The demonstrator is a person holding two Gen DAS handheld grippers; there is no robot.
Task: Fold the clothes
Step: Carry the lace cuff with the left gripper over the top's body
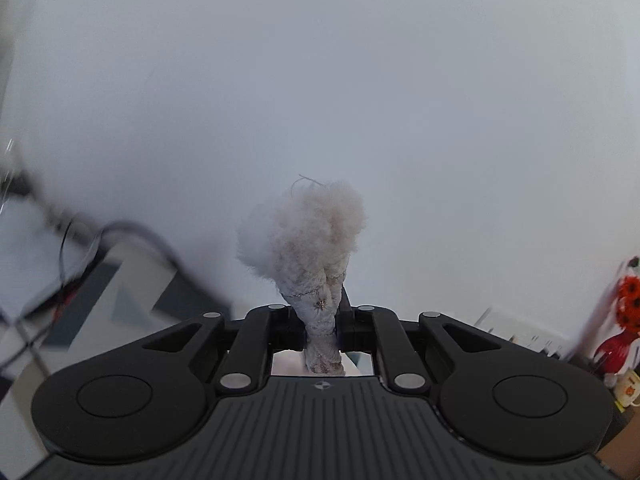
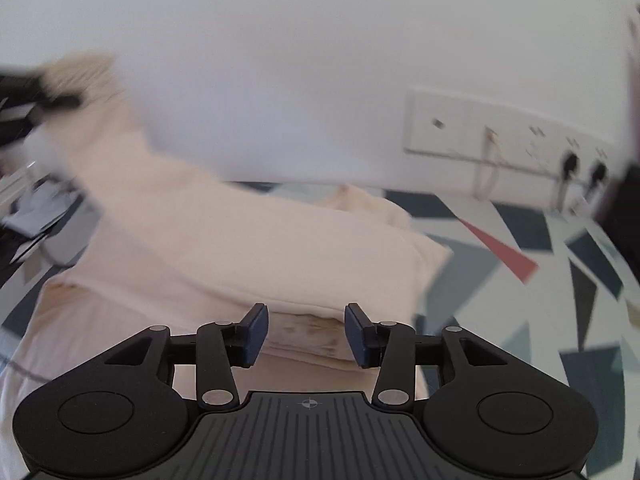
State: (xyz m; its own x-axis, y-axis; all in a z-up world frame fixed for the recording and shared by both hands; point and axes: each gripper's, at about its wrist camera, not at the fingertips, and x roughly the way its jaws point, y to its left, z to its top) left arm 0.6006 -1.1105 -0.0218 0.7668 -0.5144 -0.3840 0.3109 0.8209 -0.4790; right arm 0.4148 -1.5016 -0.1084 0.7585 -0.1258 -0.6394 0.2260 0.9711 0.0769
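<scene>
A cream fleece garment (image 2: 248,248) lies on a table with a geometric-patterned cloth (image 2: 560,280). One part rises to the upper left, where my left gripper (image 2: 44,100) holds it, blurred. In the left wrist view my left gripper (image 1: 322,320) is shut on a bunched, fluffy white end of the garment (image 1: 308,236), raised toward a white wall. My right gripper (image 2: 306,332) is open, its blue pads (image 2: 256,332) on either side of a folded edge of the garment, low over it.
A white wall socket strip (image 2: 500,140) with plugs and a cable is at the right. A red vase with red flowers (image 1: 620,332) stands at the far right. Cables (image 1: 80,256) and clutter sit at the left table edge.
</scene>
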